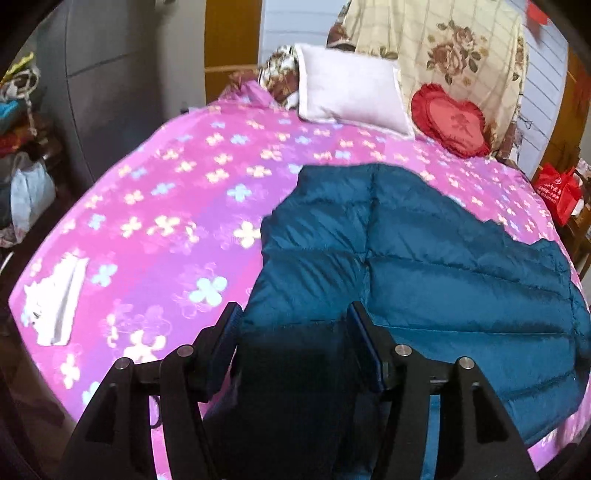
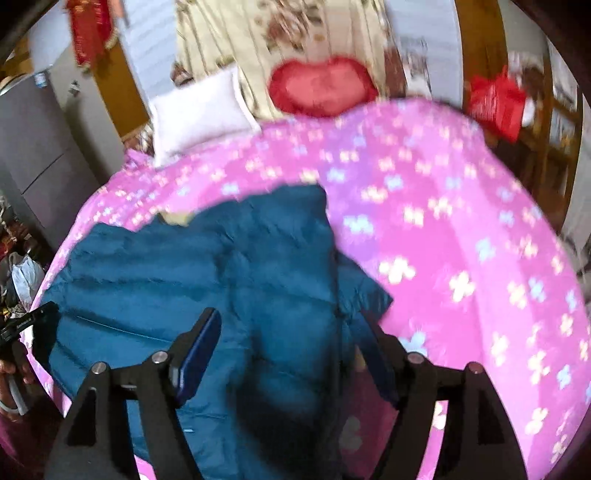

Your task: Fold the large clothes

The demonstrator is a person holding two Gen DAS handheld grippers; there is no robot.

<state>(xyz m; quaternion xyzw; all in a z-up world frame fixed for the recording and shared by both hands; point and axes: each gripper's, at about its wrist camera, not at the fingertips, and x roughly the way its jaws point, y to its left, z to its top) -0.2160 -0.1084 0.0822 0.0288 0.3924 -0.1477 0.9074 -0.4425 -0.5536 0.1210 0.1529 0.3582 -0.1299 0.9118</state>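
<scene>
bed with pink-purple flower-print cover [image 1: 155, 206] [image 2: 461, 229] fills both views. teal quilted puffer jacket [image 1: 424, 258] [image 2: 207, 266] lies spread on the cover, running from the near edge up toward the middle of the bed; quilted side up, centre seam visible in the left wrist view. one flap of it sticks out past the main body on the right wrist view's right side.

head of the bed: cream floral-print fabric [image 1: 454, 48] [image 2: 258, 33] propped up behind, white rectangular pillow [image 1: 351, 88] [image 2: 199, 110] leaning in front of it, red heart-shaped cushion with ruffled rim [image 1: 448, 122] [image 2: 321, 86] just beside the pillow. red bag [image 1: 557, 192] [image 2: 496, 101] sits off the bed past its far corner. white folded cloth [image 1: 55, 299] lies near the cover's near corner, well apart from the jacket.

left claw [image 1: 293, 317]: jaws wide apart, over the jacket's near edge, dark teal fabric between the fingers but pads not closing on it. holding nothing i can see.

right claw [image 2: 288, 325]: jaws also wide apart, over the jacket's near edge, fabric between and under the fingers. no grip visible. right wrist view is motion-blurred, so contact with the fabric can't be told.
</scene>
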